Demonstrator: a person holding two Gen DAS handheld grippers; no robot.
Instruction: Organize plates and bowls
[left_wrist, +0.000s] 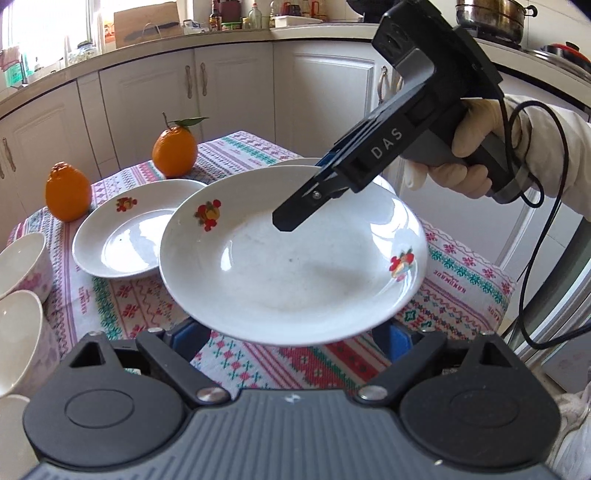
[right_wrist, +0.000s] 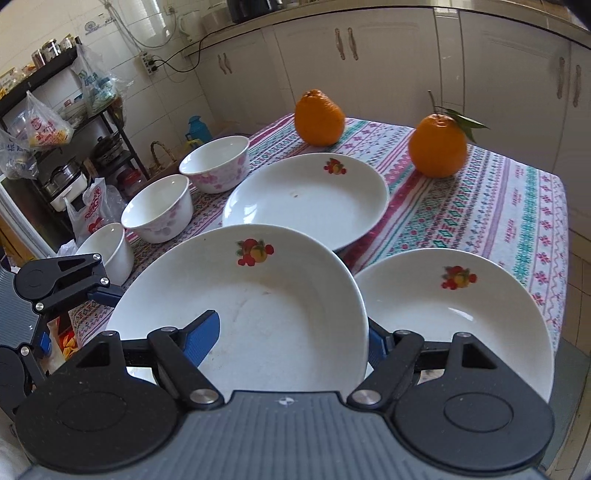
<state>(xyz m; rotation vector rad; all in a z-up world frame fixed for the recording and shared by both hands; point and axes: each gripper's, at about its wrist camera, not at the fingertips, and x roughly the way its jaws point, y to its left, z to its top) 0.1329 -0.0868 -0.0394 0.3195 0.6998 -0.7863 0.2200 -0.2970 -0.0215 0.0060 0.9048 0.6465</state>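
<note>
A white plate with fruit prints (left_wrist: 291, 258) (right_wrist: 258, 306) hangs above the table, tilted. My right gripper (right_wrist: 291, 338) (left_wrist: 299, 206) is shut on its rim, one blue pad (right_wrist: 201, 338) on top. My left gripper (left_wrist: 293, 338) is open with its blue pads at the plate's near edge, below it; it also shows in the right wrist view (right_wrist: 74, 288). A second plate (left_wrist: 122, 236) (right_wrist: 310, 199) lies on the table beyond. A third plate (right_wrist: 458, 314) lies by the held one. Three white bowls with pink flowers (right_wrist: 216, 162) (right_wrist: 159, 206) (right_wrist: 109, 251) stand in a row at the table's left edge.
Two oranges (right_wrist: 319, 116) (right_wrist: 437, 146) stand at the far side of the patterned tablecloth (right_wrist: 498, 206). White kitchen cabinets (right_wrist: 388, 62) run behind the table. A black shelf rack (right_wrist: 55, 122) with bags and pots stands to the left.
</note>
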